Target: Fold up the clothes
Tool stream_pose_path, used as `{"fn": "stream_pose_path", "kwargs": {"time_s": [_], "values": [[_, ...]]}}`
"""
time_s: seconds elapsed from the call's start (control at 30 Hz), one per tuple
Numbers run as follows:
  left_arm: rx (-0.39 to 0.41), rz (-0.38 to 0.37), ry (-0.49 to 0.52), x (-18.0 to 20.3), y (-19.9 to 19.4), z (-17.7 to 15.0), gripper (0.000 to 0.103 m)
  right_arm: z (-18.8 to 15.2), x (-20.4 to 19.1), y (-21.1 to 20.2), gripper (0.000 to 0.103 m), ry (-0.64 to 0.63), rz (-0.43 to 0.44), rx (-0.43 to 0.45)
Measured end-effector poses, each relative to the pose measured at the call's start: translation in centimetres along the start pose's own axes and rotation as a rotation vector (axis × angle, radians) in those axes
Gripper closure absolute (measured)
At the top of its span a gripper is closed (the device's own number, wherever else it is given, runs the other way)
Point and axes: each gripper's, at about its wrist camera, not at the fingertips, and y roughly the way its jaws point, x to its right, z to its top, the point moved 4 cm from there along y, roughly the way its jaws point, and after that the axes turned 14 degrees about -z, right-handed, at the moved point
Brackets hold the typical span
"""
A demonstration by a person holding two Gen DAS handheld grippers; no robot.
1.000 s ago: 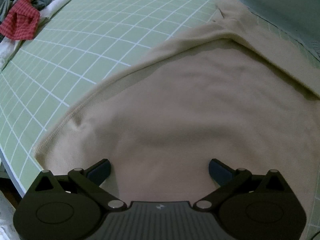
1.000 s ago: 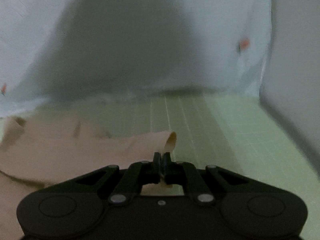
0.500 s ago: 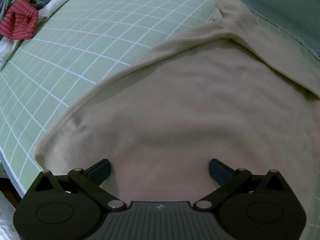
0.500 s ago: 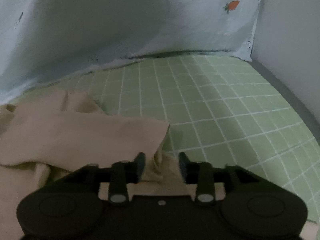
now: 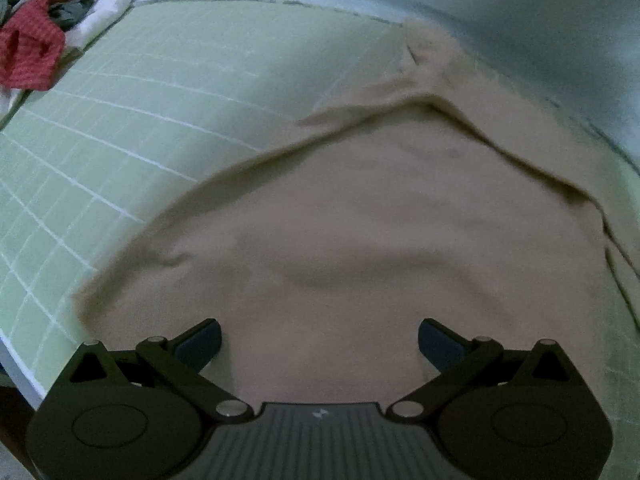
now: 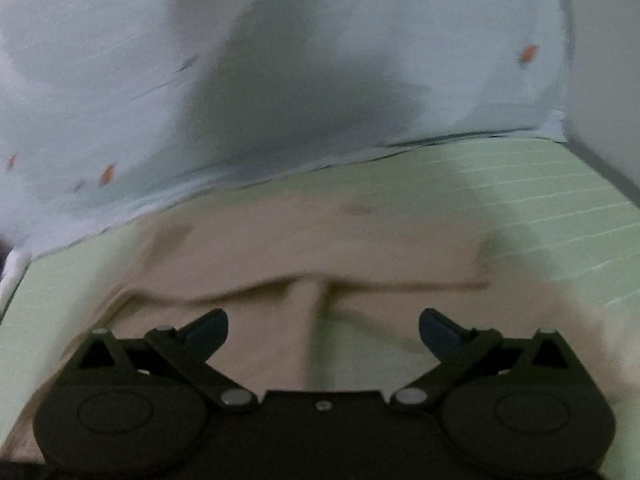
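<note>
Across the green grid mat spreads a beige garment, lying mostly flat with one part folded over its far side, near the pale blue sheet that rises behind the mat. Against that garment, the risk I judge greatest is a one-layer pinch: a soft fold could slide or drag open if a jaw catches only the top cloth. Beyond the garment's far left, at the mat's corner, sits a heap of red and grey clothes. Over the garment's near edge hangs the left gripper, jaws spread wide, grasping nothing. Likewise the right gripper, released above the folded part; motion blur hides finer creases.
</note>
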Motion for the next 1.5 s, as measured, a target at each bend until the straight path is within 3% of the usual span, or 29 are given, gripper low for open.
{"fn": "stream_pose_path", "kwargs": {"time_s": [0.17, 0.27, 0.4, 0.5, 0.63, 0.7, 0.77, 0.83, 0.97, 1.03, 1.27, 1.5], "values": [[0.032, -0.027, 0.059, -3.4, -2.1, 1.0, 0.0, -2.5, -6.1, -2.5, 0.0, -0.036, 0.064, -0.069], [0.049, -0.048, 0.088, -6.3, -3.7, 2.3, 0.0, -3.0, -9.6, -3.3, 0.0, -0.011, 0.043, -0.1], [0.081, -0.068, 0.197, -10.4, -6.0, 4.7, 0.0, -4.3, -15.5, -4.1, 0.002, 0.018, 0.043, -0.096], [0.104, -0.075, 0.249, -13.6, -7.2, 6.5, 0.0, -5.6, -20.5, -4.3, 0.009, 0.026, 0.065, -0.088], [0.114, -0.048, 0.317, -17.7, -8.0, 8.8, 0.0, -7.7, -26.9, -4.5, 0.027, 0.023, 0.1, -0.11], [0.105, -0.046, 0.31, -19.4, -8.4, 9.4, 0.0, -8.4, -28.8, -4.7, 0.042, 0.003, 0.11, -0.128], [0.093, -0.068, 0.286, -20.5, -8.3, 10.0, 0.0, -9.1, -30.6, -4.9, 0.046, -0.016, 0.119, -0.146], [0.078, -0.093, 0.277, -21.3, -8.0, 10.5, 0.0, -9.5, -31.4, -5.0, 0.049, -0.052, 0.102, -0.159], [0.05, -0.118, 0.314, -21.4, -7.1, 10.6, 0.0, -10.3, -31.7, -4.9, 0.09, -0.062, 0.082, -0.191], [0.046, -0.133, 0.327, -21.1, -7.0, 10.5, 0.0, -10.8, -31.6, -4.8, 0.099, -0.056, 0.075, -0.207], [0.042, -0.177, 0.352, -18.7, -6.5, 9.7, 0.0, -9.5, -28.8, -6.7, 0.1, 0.033, 0.125, -0.132], [0.01, -0.24, 0.385, -12.5, -5.2, 7.8, 0.0, -8.3, -22.8, -7.6, 0.1, 0.066, 0.092, -0.123]]}}
